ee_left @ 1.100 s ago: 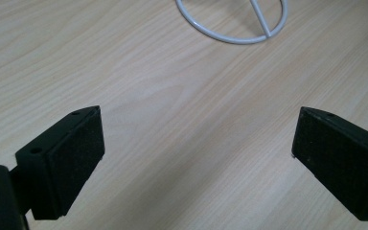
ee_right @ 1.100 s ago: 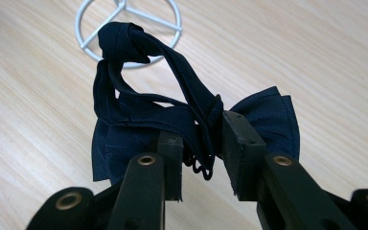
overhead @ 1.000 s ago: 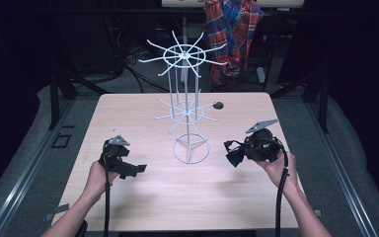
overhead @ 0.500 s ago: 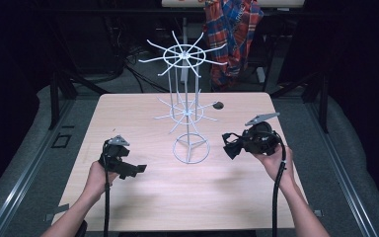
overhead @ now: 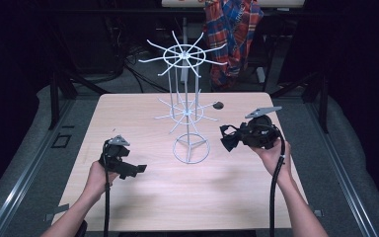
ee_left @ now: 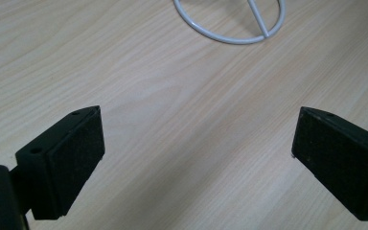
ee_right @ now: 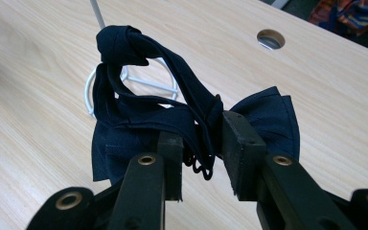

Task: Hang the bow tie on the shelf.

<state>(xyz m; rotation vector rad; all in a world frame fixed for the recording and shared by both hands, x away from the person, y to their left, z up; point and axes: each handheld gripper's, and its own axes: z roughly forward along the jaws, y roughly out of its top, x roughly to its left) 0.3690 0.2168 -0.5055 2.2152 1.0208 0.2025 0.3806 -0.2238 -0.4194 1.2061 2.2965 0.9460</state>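
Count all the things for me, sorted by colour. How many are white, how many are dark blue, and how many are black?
White: 1, the wire rack
Dark blue: 1, the bow tie, pinched in the right tool
Black: 2, the right tool and the open left tool
Total: 4 things, over the wooden table

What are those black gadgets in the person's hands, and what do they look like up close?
They are hand-held grippers. The left gripper and right gripper are matte black, each with two blocky jaws faced with flat, rough black pads. Brass-coloured rivets join the jaw arms. A grey three-cornered plate sits on top, and a thick black cable trails back. The forearms are bare, with no sleeves.
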